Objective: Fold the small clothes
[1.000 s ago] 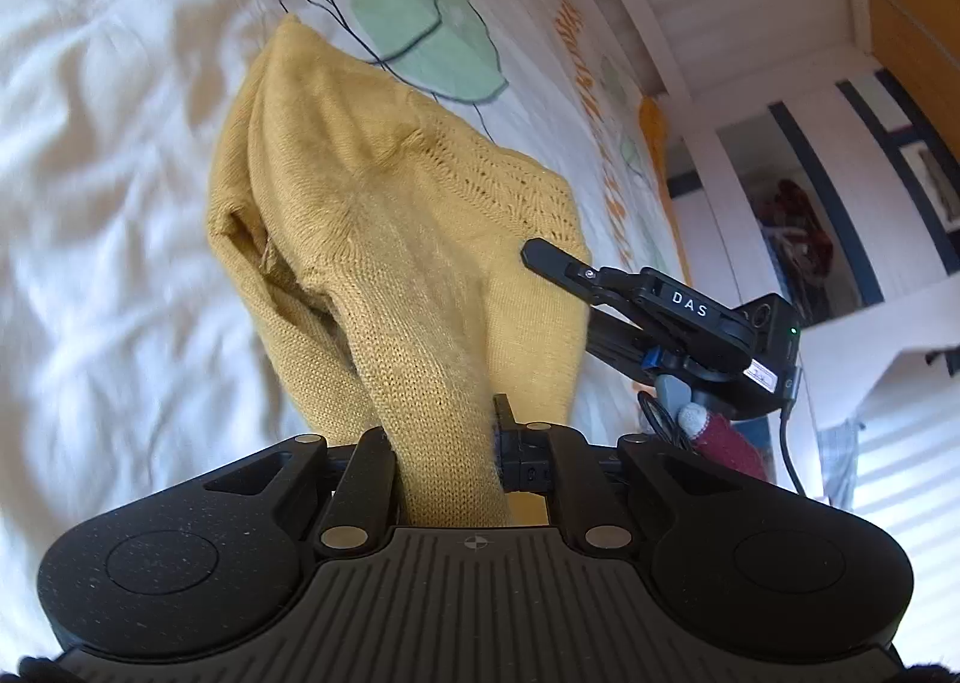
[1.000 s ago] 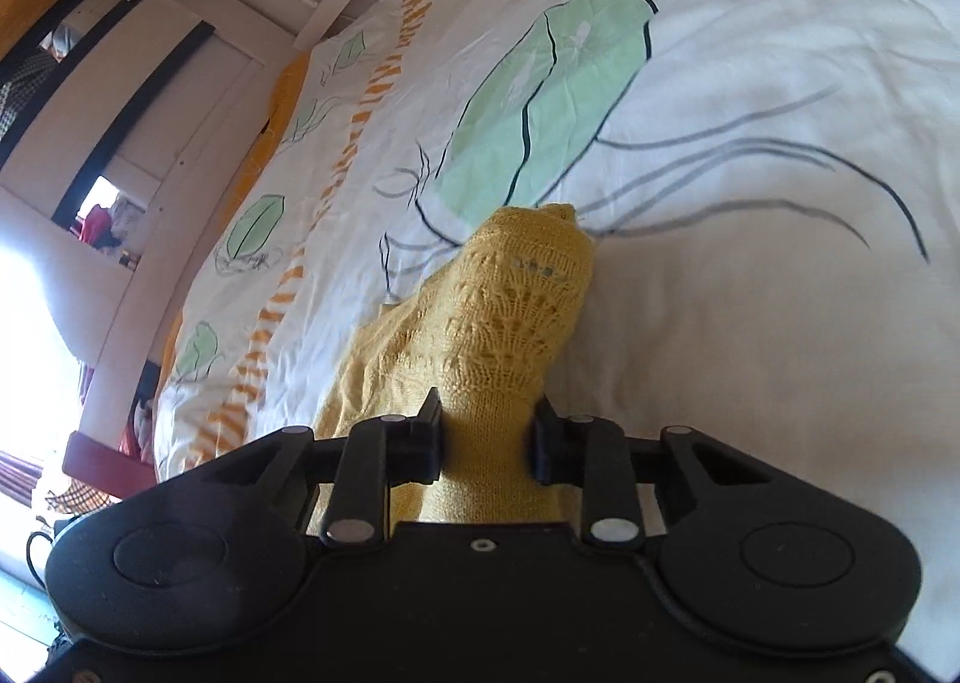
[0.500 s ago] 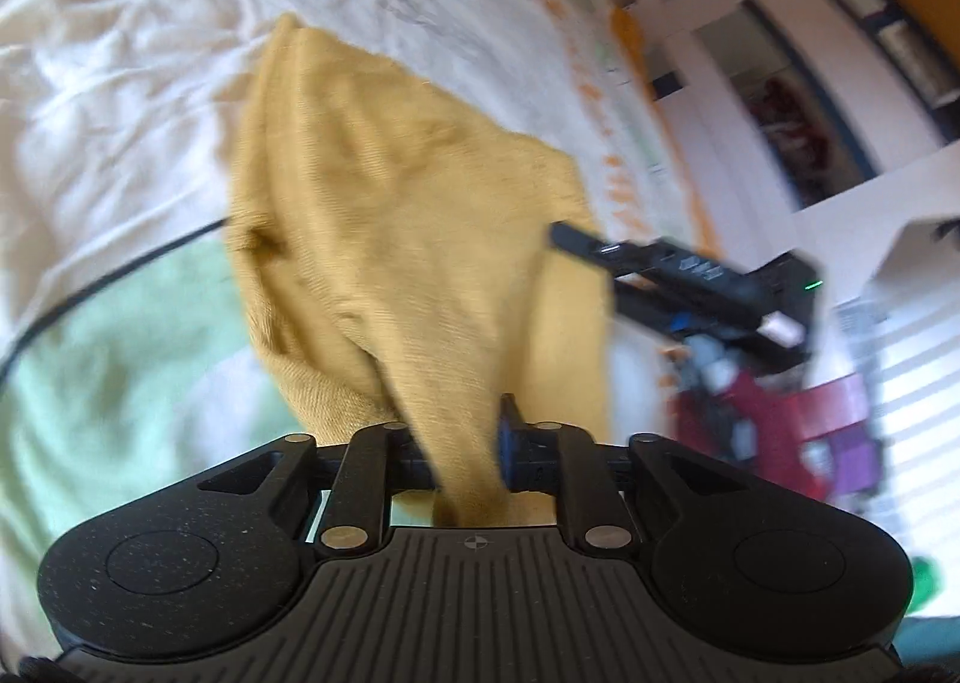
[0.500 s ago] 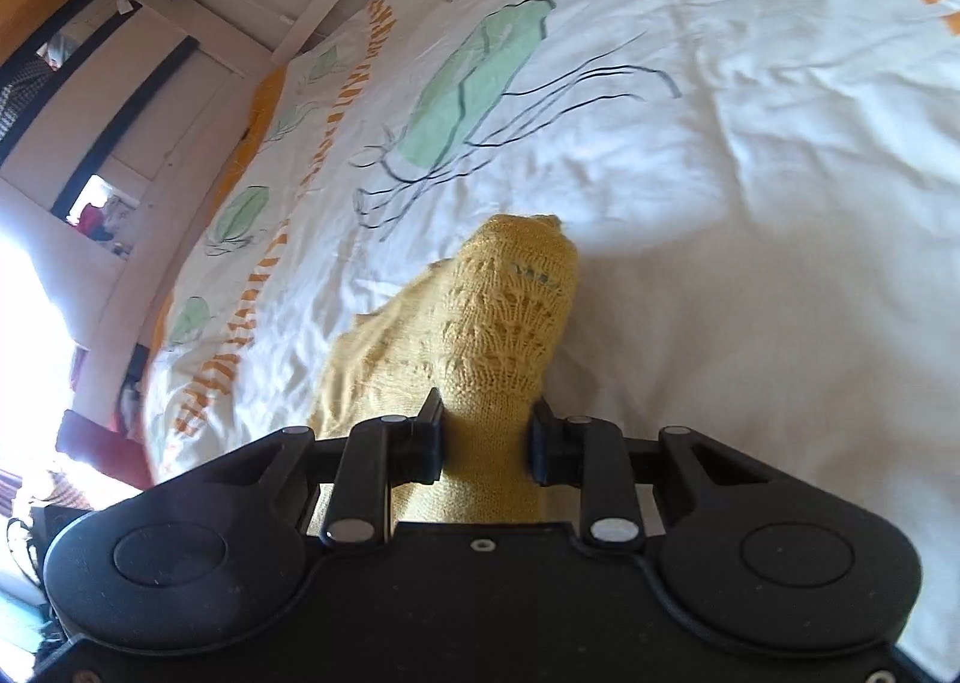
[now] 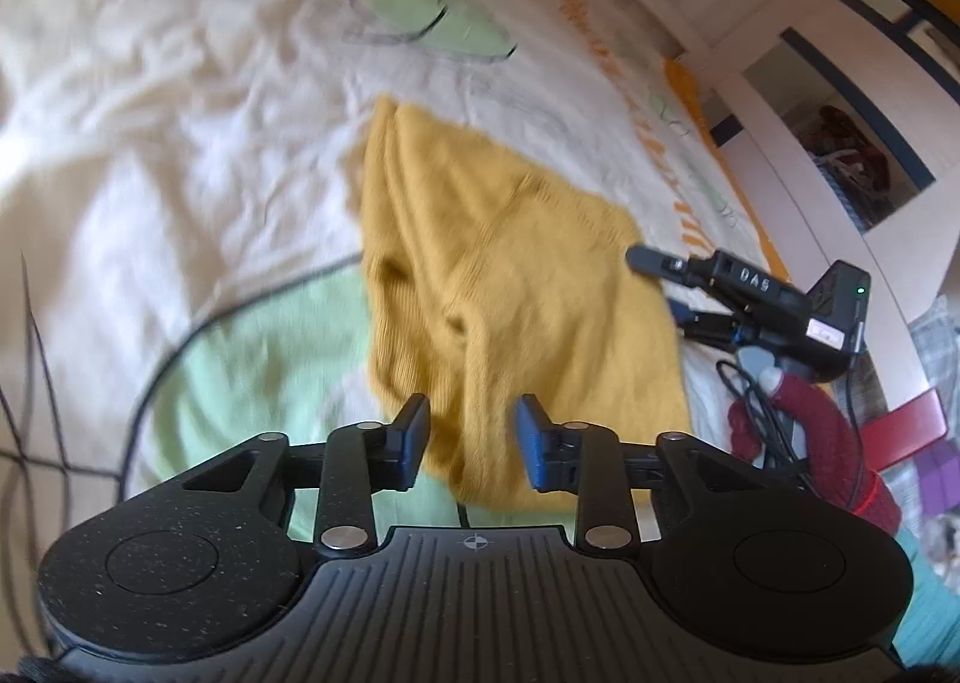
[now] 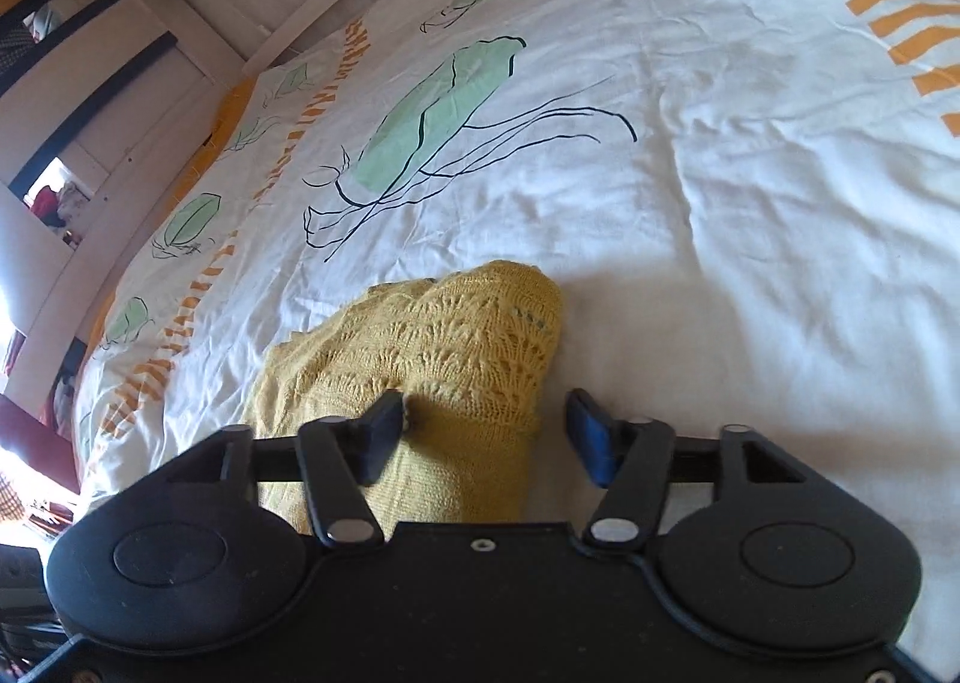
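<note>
Left gripper (image 5: 473,437): jaws opening right now, pads apart on either side of a ridge of yellow cloth; blurred, but they don't look to be pressing it any more.
Right gripper (image 6: 486,431): jaws opening too, spread wide; the left pad brushes the knit, the right pad stands clear over bare sheet.
Yellow knit garment (image 5: 510,275): lying on the bed cover (image 6: 750,203), roughly flattened, lacy patterned edge (image 6: 468,335) nearest the right gripper, one rumpled hump running up towards the left one.
Beyond: the right gripper shows at the garment's far side in the left view, a red sleeve (image 5: 822,431) behind it.
Step in hand: letting go, I'd say, with a fold just laid down.
Next move calls for: both grippers backing clear without dragging cloth, then fresh pinches on an edge to smooth that hump or fold again.
</note>
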### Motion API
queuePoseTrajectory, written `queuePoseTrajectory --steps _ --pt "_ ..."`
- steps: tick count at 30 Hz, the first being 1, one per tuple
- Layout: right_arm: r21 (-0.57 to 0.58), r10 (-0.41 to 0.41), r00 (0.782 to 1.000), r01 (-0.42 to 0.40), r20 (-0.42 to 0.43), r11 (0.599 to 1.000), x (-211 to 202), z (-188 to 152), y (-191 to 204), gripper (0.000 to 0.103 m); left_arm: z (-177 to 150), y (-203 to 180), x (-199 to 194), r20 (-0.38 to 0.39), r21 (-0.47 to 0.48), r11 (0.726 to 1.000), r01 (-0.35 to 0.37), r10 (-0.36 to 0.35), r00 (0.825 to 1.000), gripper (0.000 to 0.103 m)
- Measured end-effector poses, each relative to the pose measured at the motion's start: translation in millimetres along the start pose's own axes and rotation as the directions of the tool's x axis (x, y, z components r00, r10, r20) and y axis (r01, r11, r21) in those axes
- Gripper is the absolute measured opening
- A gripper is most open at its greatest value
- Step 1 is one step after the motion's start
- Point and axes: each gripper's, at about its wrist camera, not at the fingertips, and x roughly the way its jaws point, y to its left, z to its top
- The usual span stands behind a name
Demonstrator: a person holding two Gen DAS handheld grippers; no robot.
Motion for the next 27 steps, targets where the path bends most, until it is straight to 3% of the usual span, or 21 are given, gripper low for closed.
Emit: queuePoseTrajectory --steps 2,9,13,18,21,25,27 --pt "-0.009 -0.002 1.0 0.002 0.004 1.0 -4.8 -3.2 1.0 0.075 6.7 -3.4 -9.1 0.03 0.005 1.0 0.016 -0.017 0.999 0.044" --pt "-0.013 0.0 1.0 0.0 0.015 1.0 -13.9 -13.3 3.8 0.076 33.2 -9.0 23.8 0.007 -0.028 0.998 0.051 -0.051 0.999 0.048" --pt "-0.009 0.004 1.0 -0.004 0.002 1.0 -14.7 -16.1 5.0 0.076 37.0 -3.2 52.3 -0.091 -0.074 0.994 0.081 -0.087 0.992 0.048" --pt "-0.011 0.017 1.0 -0.017 -0.01 1.0 -17.6 -19.1 6.6 0.076 19.9 3.4 40.3 -0.144 -0.019 0.995 0.094 -0.096 0.985 0.048" --pt "-0.016 0.021 0.999 -0.022 -0.025 1.0 -15.4 -20.9 9.2 0.076 7.5 12.0 36.7 -0.225 -0.015 0.994 0.111 -0.112 0.968 0.051" --pt "-0.037 0.023 0.999 -0.024 -0.038 0.999 -14.7 -22.3 18.6 0.076 -13.4 12.1 36.2 -0.338 0.078 0.989 0.129 -0.095 0.936 0.051" --pt "-0.057 0.017 0.999 -0.019 -0.036 0.998 -17.3 -22.6 25.4 0.076 -17.0 12.4 27.5 -0.33 0.09 0.986 0.14 -0.103 0.938 0.051"
